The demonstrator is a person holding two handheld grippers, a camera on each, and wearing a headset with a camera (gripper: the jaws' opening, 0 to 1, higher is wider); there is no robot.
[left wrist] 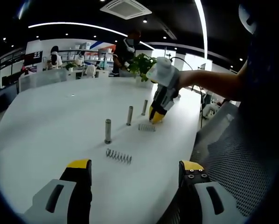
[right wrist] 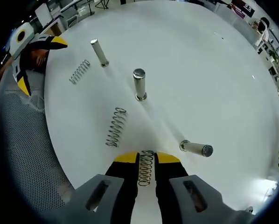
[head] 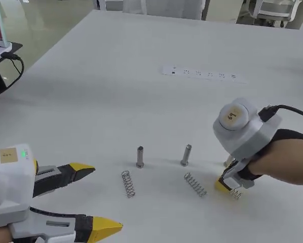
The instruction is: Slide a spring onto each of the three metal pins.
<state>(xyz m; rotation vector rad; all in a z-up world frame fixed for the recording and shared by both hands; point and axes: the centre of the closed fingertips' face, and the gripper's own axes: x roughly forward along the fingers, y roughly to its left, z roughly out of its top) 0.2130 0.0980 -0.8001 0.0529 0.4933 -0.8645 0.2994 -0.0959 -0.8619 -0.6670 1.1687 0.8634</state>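
Step in hand: pick-up of the first spring. No pin carries a spring yet.

My right gripper (right wrist: pixel 147 158) has its yellow-tipped jaws drawn in on a small coiled steel-wire spring (right wrist: pixel 145 171), one jaw against each side of the coil. The spring lies along the jaws and, as far as I can judge, rests on the white tabletop (head: pixel 116 91). My left gripper (left wrist: pixel 135 164) is spread wide, holds nothing, and hovers well apart from the work.

Three short cylindrical metal pins stand upright in a row. The nearest pin (right wrist: pixel 196 148) is just beside my right jaws, the middle pin (right wrist: pixel 139 84) is beyond it, and the far pin (right wrist: pixel 100 52) is toward the left gripper. A second spring (right wrist: pixel 115 127) lies flat between the right gripper and the middle pin. A third spring (right wrist: pixel 79 71) lies flat near the far pin.

Next move, as I judge it:
1. Lift the pinched spring clear.
2. Turn it so that its bore stands vertical.
3. Align the open end over the top of the nearest pin.
4. Lower it.

The grip is on the side of the coil, so the spring may flex or tip. Keep the pressure light, and avoid knocking the pin.
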